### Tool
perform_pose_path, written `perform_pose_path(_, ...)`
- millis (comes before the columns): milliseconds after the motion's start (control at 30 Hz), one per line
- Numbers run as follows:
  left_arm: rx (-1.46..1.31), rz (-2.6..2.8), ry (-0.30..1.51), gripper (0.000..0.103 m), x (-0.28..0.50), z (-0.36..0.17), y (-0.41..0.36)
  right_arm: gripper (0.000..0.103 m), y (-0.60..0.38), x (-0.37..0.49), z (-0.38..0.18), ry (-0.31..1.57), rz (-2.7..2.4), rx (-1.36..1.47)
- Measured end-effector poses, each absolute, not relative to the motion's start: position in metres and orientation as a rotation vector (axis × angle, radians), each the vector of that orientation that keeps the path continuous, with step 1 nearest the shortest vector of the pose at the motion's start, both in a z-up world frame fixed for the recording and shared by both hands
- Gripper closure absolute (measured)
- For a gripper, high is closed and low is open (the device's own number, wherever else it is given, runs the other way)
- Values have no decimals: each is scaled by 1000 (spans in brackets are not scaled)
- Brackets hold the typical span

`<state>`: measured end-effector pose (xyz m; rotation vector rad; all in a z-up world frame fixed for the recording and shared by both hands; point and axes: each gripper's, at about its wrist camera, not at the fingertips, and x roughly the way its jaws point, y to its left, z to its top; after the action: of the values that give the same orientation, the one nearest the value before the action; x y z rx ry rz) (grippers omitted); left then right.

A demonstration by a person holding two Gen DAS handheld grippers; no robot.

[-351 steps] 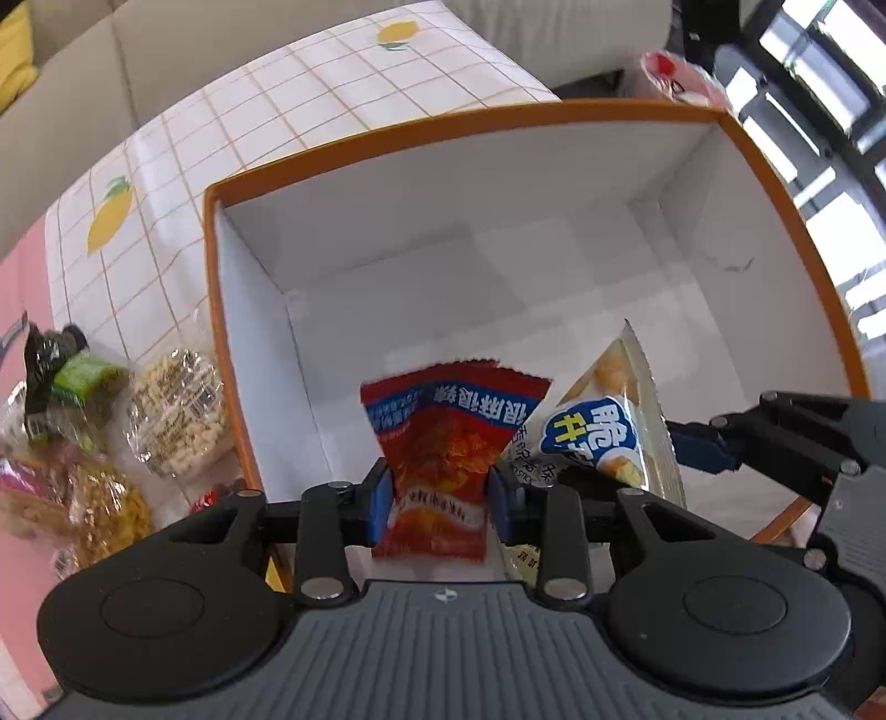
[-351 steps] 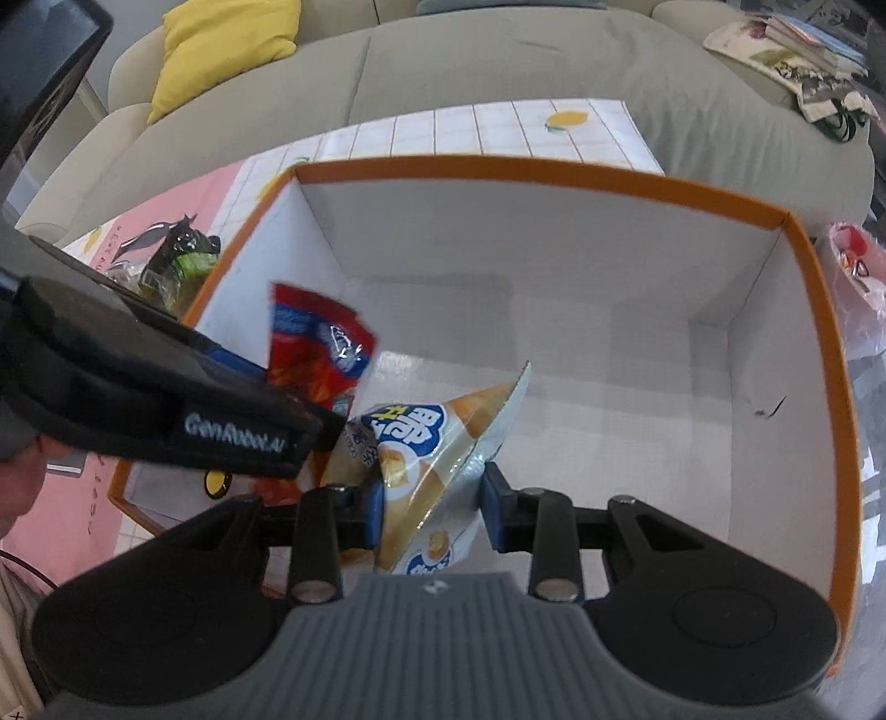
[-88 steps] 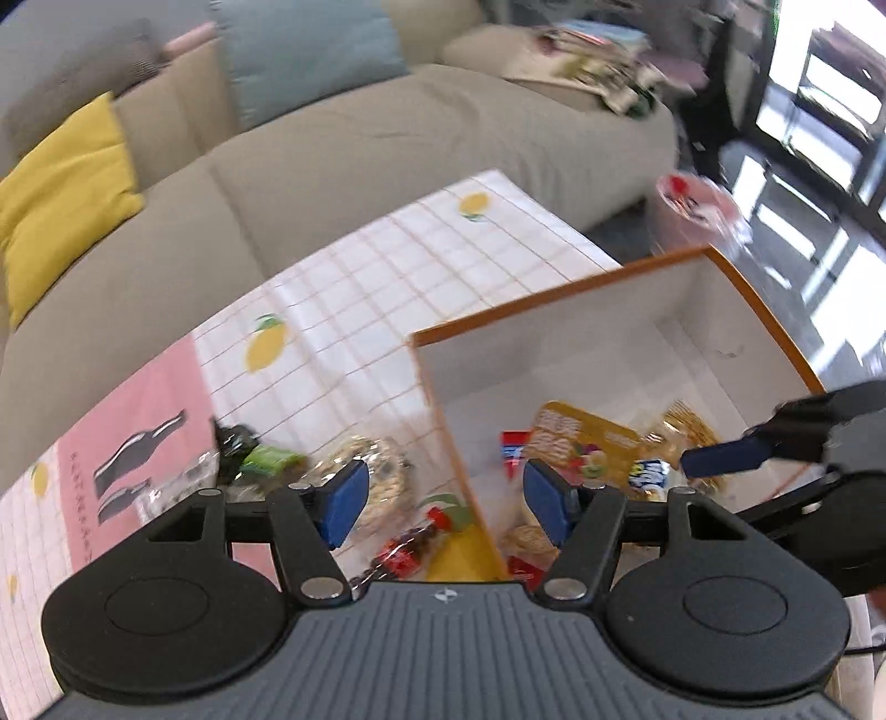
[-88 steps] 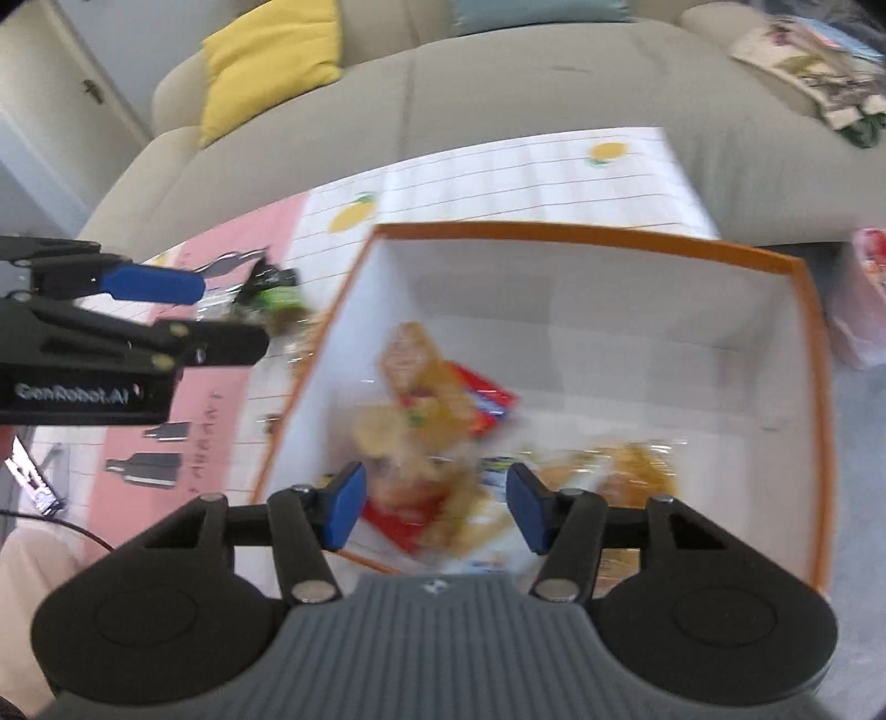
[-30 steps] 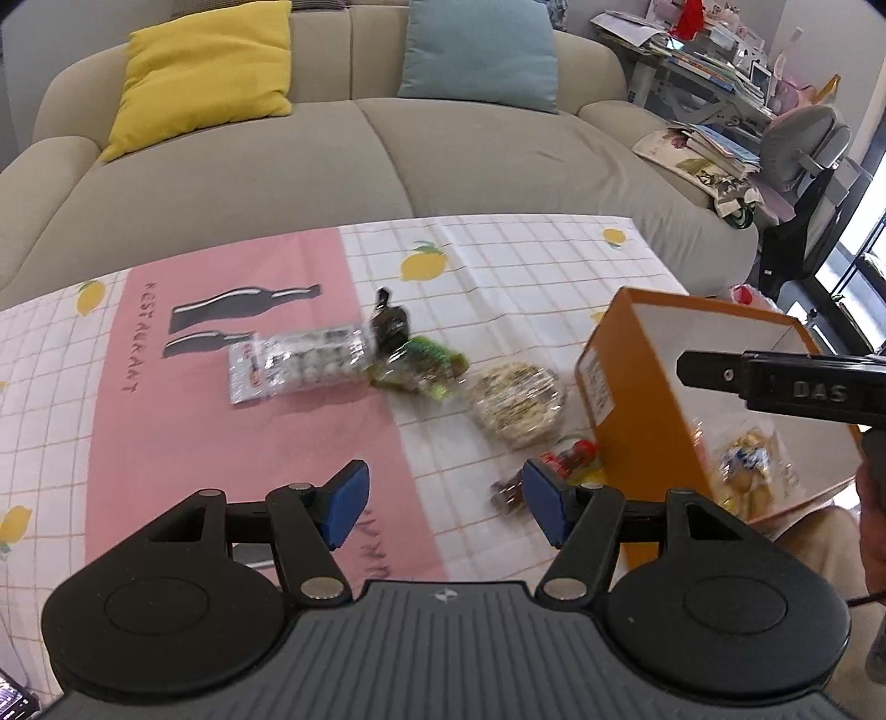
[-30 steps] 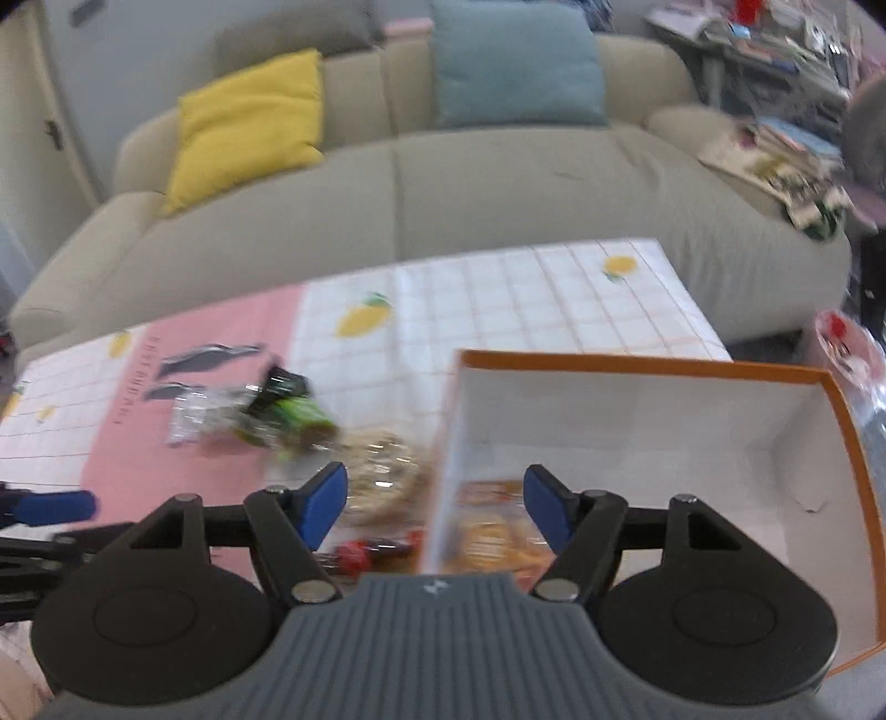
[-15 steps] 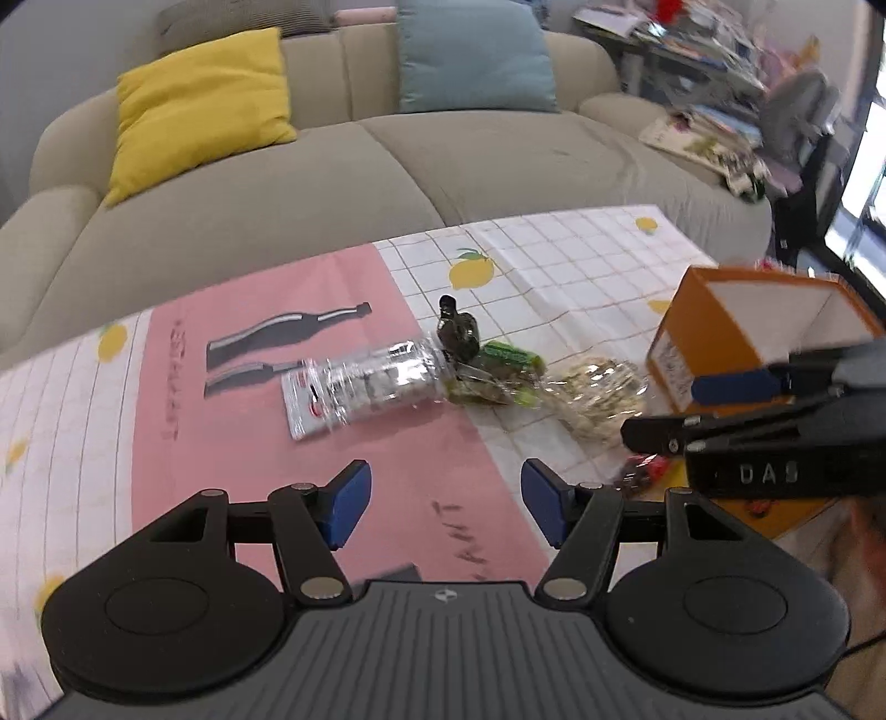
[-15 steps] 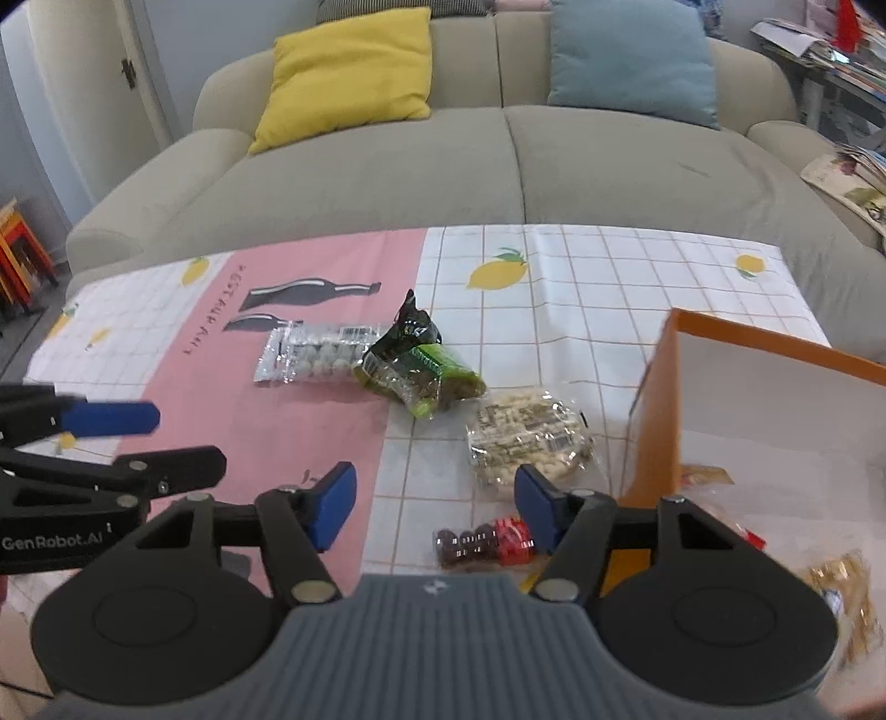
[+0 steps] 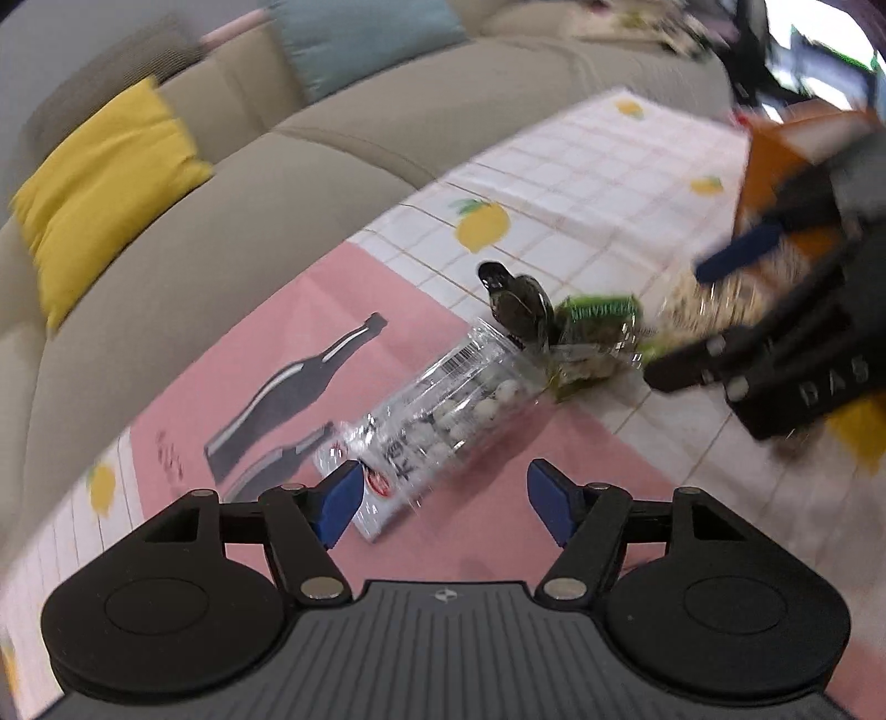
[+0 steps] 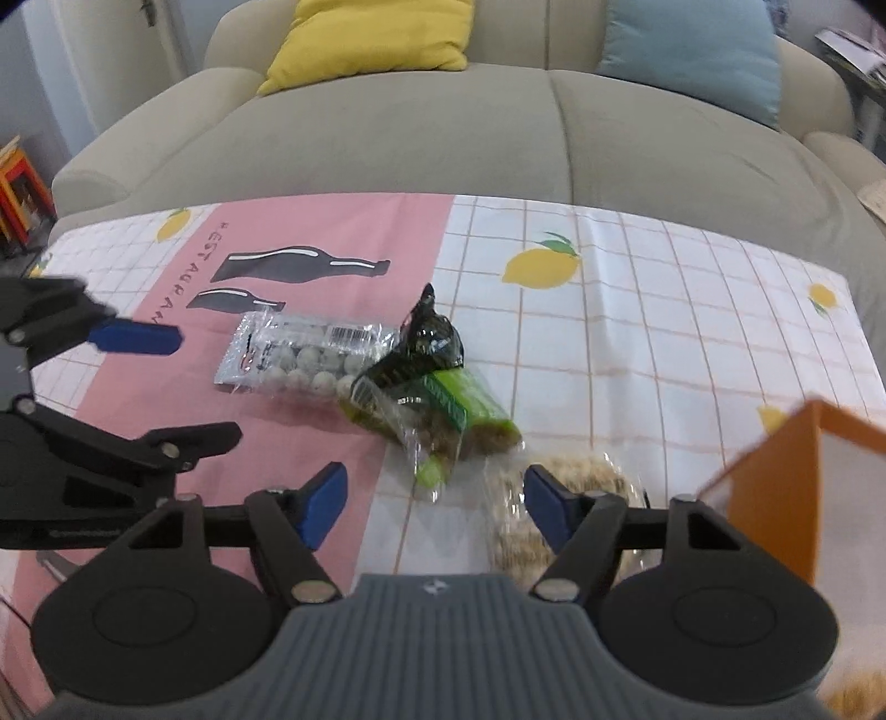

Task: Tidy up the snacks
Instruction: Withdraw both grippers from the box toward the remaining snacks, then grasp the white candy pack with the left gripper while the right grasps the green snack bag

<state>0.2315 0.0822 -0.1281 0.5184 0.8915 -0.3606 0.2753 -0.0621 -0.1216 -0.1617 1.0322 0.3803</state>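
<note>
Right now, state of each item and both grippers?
left gripper: jaws opening, nothing between the pads
right gripper: jaws opening, nothing gripped
clear bag of white balls: flat on the tablecloth
green packet: lying against the clear bag
dark packet: resting on the green packet
oat cracker pack: flat beside the box
orange box: open-topped

The worktop cloth (image 10: 637, 332) is white with a thin orange-pink grid and yellow lemons, and carries a pink panel (image 10: 354, 249) printed with dark bottles. The clear plastic packet of pale round sweets (image 10: 304, 354) shows a black barcode and a red mark. The crinkly wrapper beside it (image 10: 429, 335) is glossy black; the next packet (image 10: 465, 401) is bright green. The open cardboard box (image 10: 775, 498) is orange outside. Both tongs are black with blue pads (image 9: 338, 501). The sofa (image 10: 498, 127) is grey-beige, with a yellow cushion (image 10: 376, 33) and a blue one (image 10: 692, 50).
</note>
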Motion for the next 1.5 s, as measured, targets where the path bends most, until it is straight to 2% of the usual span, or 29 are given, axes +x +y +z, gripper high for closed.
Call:
perform_pose_path(233,795,-468,865,21,261,-151,63,34,-53,314,-132,1051,423,-179)
perform_pose_path(500,776,-594,966,10,293,-166,62,34,-47,345,-148,1092,478,-102)
perform_pose_path(600,707,-602,1013,9,306,-166,66,34,-47,351,-154,1097,489,-68)
perform_pose_path(667,603,-591,1068,9,316,-166,74,40,-48,355,-161,1119,489,-32)
perform_pose_path(733,490,-565,1116,14,321,-167,82,49,-52,355,-166,1127,476,-4)
perform_pose_path(833,415,-517,1130,23,316,-166,88,53,-55,347,-168,1123,486,10)
perform_pose_path(933,405,-480,1155,24,302,-164,84,57,-54,335,-168,1122,491,-2)
perform_pose_path(1000,379,-440,1184,25,290,-163,82,82,-57,328,-172,1164,481,23)
perform_pose_path(1233,237,-287,1255,26,240,-160,81,82,-68,279,-171,1184,465,141)
perform_pose_path(1500,87,-156,1290,28,181,-156,85,82,-69,222,-166,1195,503,152)
